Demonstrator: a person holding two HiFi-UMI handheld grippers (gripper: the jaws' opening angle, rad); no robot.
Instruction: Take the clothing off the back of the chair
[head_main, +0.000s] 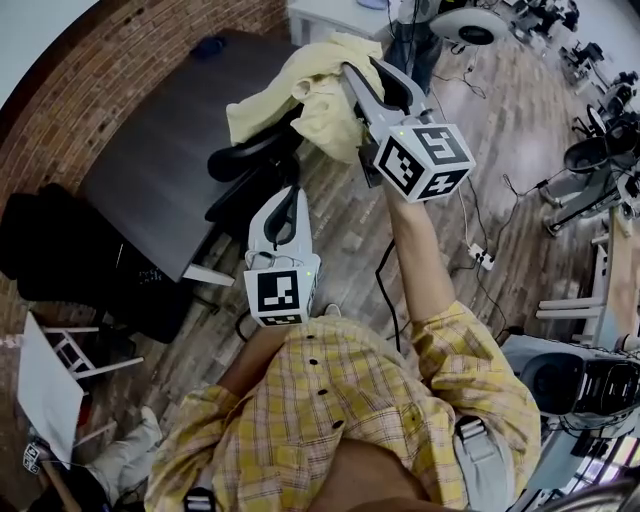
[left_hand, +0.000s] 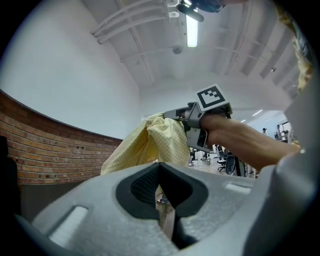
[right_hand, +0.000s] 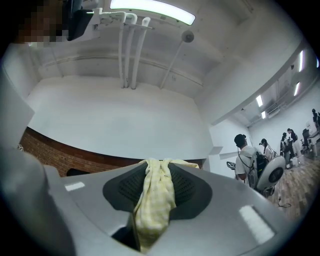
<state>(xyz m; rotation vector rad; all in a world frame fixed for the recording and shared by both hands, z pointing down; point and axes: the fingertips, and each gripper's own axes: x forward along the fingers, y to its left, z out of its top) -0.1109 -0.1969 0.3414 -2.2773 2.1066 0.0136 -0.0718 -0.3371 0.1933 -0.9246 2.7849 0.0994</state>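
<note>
A red brick wall (head_main: 150, 50) runs beneath a plain white upper wall (left_hand: 65, 85). A dark grey rectangular table (head_main: 150, 170) stands on the brown wood-plank floor (head_main: 535, 140). A long bright ceiling strip light (right_hand: 150, 11) glows overhead.

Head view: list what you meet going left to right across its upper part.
Brick wall → dark table → yellow clothing → right gripper, its fingers closed on the clothing → wooden floor.
</note>
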